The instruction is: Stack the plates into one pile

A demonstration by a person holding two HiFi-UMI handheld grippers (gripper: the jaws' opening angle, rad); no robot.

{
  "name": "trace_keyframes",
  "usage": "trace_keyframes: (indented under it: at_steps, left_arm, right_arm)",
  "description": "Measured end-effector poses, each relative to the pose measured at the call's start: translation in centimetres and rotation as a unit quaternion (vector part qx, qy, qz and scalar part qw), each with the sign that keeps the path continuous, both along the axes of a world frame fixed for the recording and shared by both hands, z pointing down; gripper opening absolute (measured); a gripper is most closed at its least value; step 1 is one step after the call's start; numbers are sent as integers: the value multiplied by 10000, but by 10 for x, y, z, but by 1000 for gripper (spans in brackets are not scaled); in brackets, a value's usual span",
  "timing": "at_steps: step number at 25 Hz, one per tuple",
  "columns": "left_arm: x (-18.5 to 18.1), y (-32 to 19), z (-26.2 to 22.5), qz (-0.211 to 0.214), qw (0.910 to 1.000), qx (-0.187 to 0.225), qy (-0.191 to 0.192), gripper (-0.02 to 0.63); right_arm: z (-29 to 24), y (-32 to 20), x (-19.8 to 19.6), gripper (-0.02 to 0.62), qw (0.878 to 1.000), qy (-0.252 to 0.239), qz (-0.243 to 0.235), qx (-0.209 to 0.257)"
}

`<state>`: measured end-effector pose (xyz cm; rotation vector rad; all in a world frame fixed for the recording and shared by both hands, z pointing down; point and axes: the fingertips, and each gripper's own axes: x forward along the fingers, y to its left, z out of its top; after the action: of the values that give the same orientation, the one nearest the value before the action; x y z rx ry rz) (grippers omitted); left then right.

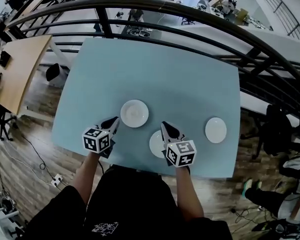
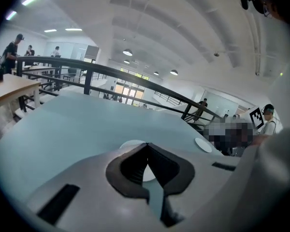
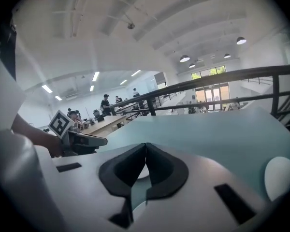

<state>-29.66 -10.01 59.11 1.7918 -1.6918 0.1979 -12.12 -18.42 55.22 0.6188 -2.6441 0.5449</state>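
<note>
I record the left gripper (image 1: 113, 121) and right gripper (image 1: 166, 127) both with jaws closed and empty near the bench's (image 1: 140, 69) front edge, three plates (image 1: 134, 113) lying apart and unstacked there, and judge a closed tip could shove the nearest plate (image 1: 155, 145) over it.

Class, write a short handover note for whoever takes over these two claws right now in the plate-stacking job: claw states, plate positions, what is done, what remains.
Claws: the left claw is shut and empty, beside the left round white plate. The right claw is shut and empty, by the middle round white plate, which it partly hides.
Plates: the third round white plate lies apart at the right of the light blue table.
Done: nothing stacked; all three lie singly.
Left: gather them into one pile.
</note>
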Motion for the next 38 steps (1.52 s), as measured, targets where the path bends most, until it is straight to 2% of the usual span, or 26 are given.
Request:
trace_keyframes:
  at_steps: [4,8,14,19,25,28,31,35,38]
  left_arm:
    - [-11,-5,24,159,9992,-323,159,8]
    - [-18,-9,44,368,9970,-588,349,8]
    - [-14,-9,71,598,9912,-857,812,8]
    - [-20,-15,91,610,9855,-1074,1165,9]
    - [-29,-22,111,259,9720,-1292,1948,16]
    - [-37,-29,116,78,9645,-1351,2267,63]
    - [-38,-31,117,-51,9572,-1388,2539,81]
    - [-36,-31,118,-127,9475,-1422,2862,87]
    - [-35,-33,118,-171,9391,-1417,3125,89]
  right_arm:
    - [30,0,-25,8,9982,71,-169,-571]
    - [57,0,-45,8,9915,94,-305,-1262]
    - [95,-5,-51,8,9848,535,-279,-1629]
    - [114,-8,-64,9,9775,549,-74,-2035]
    - [128,-11,-74,9,9628,310,262,-2671]
    - [135,-14,-82,17,9583,306,287,-2827]
    - [140,-13,-82,104,9536,342,349,-2971]
    - [147,-12,-81,130,9482,371,462,-3122]
    - [151,-12,-81,141,9392,308,625,-3362]
